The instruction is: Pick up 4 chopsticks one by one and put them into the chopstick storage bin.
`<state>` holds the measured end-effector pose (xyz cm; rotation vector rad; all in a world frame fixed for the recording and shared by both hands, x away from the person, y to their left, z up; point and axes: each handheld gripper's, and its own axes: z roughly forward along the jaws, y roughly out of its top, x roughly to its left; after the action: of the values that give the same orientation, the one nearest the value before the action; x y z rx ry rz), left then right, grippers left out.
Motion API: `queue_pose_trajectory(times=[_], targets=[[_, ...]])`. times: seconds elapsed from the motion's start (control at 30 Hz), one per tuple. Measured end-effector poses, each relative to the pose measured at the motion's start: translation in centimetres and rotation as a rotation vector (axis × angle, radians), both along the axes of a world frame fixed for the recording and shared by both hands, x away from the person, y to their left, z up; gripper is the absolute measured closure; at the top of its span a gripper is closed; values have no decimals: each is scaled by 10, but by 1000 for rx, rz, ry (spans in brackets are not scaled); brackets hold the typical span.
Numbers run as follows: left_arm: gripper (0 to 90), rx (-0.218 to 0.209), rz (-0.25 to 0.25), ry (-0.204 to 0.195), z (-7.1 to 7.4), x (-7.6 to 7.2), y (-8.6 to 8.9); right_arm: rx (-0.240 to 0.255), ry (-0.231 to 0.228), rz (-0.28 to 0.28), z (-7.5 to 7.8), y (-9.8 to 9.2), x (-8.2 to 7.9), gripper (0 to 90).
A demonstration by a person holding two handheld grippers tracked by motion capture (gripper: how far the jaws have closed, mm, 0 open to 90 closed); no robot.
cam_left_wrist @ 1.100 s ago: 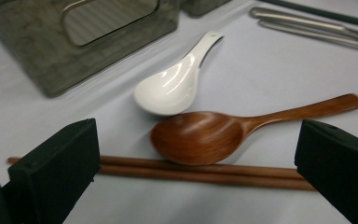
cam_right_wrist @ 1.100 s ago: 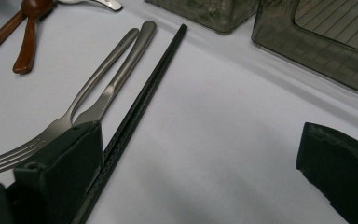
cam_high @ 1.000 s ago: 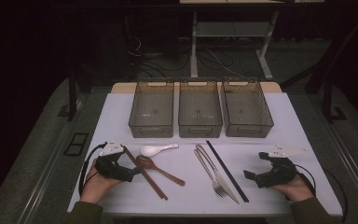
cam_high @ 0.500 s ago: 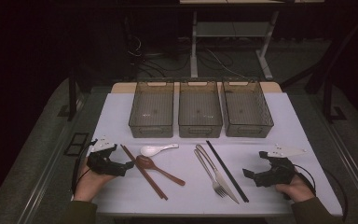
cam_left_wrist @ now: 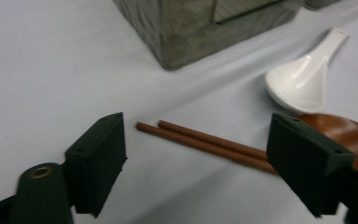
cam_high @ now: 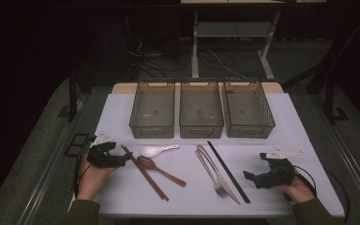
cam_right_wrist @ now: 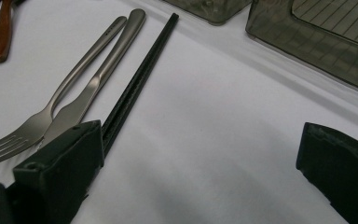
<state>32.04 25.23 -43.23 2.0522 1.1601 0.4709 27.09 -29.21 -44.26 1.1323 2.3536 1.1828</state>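
We look down on a white table (cam_high: 290, 122) where three empty smoked-plastic bins (cam_high: 200, 108) stand side by side along the far edge, cutlery laid out in front of them. At the left edge, the left gripper (cam_high: 122, 161) rests on the table in a hand (cam_high: 91, 176), its jaws spread apart and closed on nothing; in the left gripper view the near ends of a pair of brown chopsticks (cam_left_wrist: 200, 142) lie between those jaws. Just beyond them sit a white soup spoon (cam_high: 157, 150) and a brown wooden spoon (cam_high: 161, 171), the wooden one's bowl touching the white one's. Toward the middle of the table a steel fork (cam_high: 211, 171) and a steel knife (cam_high: 220, 176) lie close together, a pair of black chopsticks (cam_high: 228, 171) just beside them. Near the right front corner, the right gripper (cam_high: 249, 177) rests in the other hand (cam_high: 296, 190), jaws likewise apart and holding nothing, one jaw close beside the black chopsticks.
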Motion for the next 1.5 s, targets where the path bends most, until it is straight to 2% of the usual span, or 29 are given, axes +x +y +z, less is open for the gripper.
queue_pose_trajectory(times=[0.03, 0.13, 0.4, 0.43, 0.57, 0.8, 1.03, 1.27, 1.5], targets=[[200, 4, 10, 2, 1, 2, 0, 0, 0, 0, 0, 0, 0, 7], [295, 10, 25, 7, 2, 8, -2, -4, 6, -4, 0, 0, 0, 6], [415, 20, 56, 42, 3, 21, -13, -15, 10, -5, -2, 1, 1, 6], [415, 34, 58, 45, 4, 21, -14, -15, 10, -5, -2, 1, 1, 6], [438, 47, 69, 79, 2, 20, -16, -15, 6, -3, -1, 0, 0, 6], [462, 74, 66, 117, -2, 20, -18, -15, 6, -8, -1, 0, 0, 6], [473, 88, 59, 132, -4, 21, -20, -15, 8, -8, -1, -1, 0, 6], [478, 97, 59, 125, -4, 21, -21, -16, 9, -8, -1, -1, 0, 6], [541, 99, 57, 116, -4, 21, -20, -17, 9, -7, -1, -1, 0, 7]])
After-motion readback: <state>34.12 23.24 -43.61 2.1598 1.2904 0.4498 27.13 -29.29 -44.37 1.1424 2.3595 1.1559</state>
